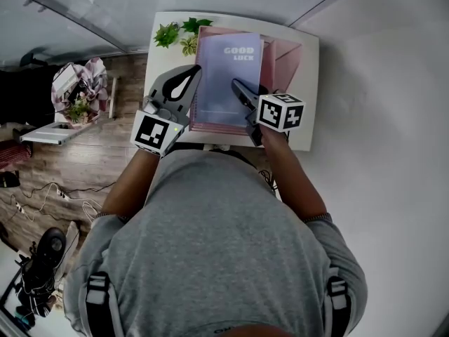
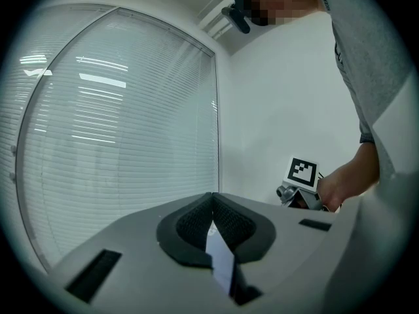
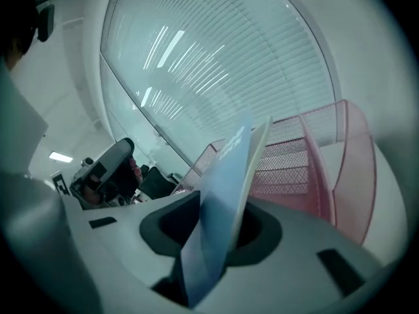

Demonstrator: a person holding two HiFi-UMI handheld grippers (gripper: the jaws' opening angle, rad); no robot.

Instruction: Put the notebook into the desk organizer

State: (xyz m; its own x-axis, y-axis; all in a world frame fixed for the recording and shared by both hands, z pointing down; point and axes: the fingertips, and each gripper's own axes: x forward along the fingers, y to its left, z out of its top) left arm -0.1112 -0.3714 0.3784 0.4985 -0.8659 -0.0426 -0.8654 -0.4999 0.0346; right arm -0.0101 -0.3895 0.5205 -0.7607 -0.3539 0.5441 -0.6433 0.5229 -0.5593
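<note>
While my right hand-held gripper sits slack around the notebook (at the pink organizer), my left hand-held gripper is pressed together.

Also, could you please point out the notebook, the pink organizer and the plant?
notebook (image 1: 228, 76), head view, cover's middle.
pink organizer (image 1: 285, 60), head view, bare mesh wall.
plant (image 1: 167, 34), head view, green leaves.

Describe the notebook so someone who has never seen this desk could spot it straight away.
Find the small white table and the pink mesh organizer on it. The notebook is at the organizer's left part: a lavender cover printed GOOD LUCK in white, unlike the green plants beside it.
</note>
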